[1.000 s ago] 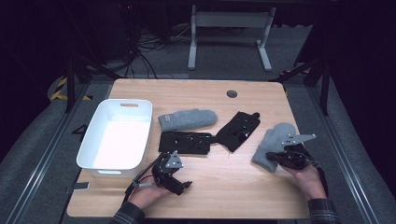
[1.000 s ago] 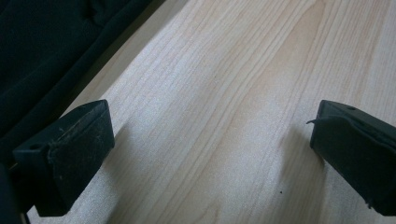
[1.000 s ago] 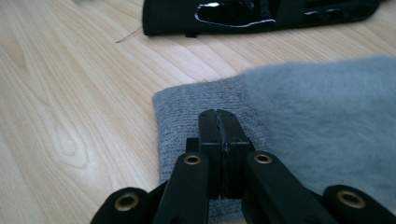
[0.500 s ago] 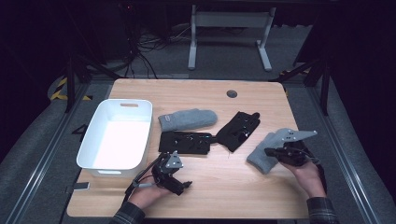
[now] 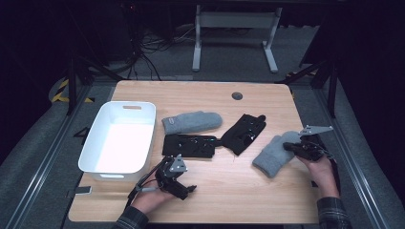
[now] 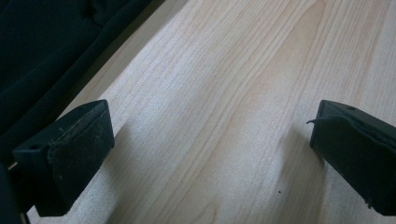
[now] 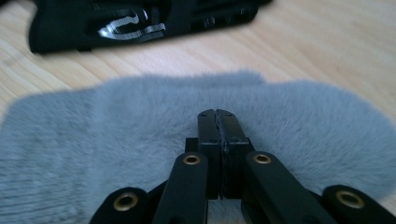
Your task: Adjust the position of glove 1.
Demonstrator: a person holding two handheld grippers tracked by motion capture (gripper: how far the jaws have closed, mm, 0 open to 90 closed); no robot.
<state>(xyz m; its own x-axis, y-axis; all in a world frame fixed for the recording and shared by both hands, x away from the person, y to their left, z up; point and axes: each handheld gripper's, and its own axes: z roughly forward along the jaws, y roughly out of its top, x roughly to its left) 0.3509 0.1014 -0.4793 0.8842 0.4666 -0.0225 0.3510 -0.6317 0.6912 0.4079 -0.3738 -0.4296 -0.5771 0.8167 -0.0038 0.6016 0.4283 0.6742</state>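
Note:
A grey fleece mitten (image 5: 273, 156) lies at the right of the wooden table (image 5: 229, 191). My right gripper (image 5: 288, 147) rests on its right end, jaws shut. In the right gripper view the shut jaws (image 7: 217, 114) lie flat on the grey mitten (image 7: 116, 135), and I see no fabric between them. A second grey mitten (image 5: 192, 121) lies mid-table. Two black gloves (image 5: 188, 145) (image 5: 244, 133) lie between the mittens. My left gripper (image 5: 187, 190) sits near the front edge, open. Bare wood lies between its jaws in the left gripper view (image 6: 210, 140).
A white bin (image 5: 95, 143) stands at the table's left with nothing inside. A black glove (image 7: 140, 21) lies just beyond the mitten in the right gripper view. A round cable hole (image 5: 237, 95) sits near the far edge. Dark floor surrounds the table.
My right hand and gripper have slid left along the mitten, and the mitten has shifted slightly left and toward the front. The left gripper has stayed put.

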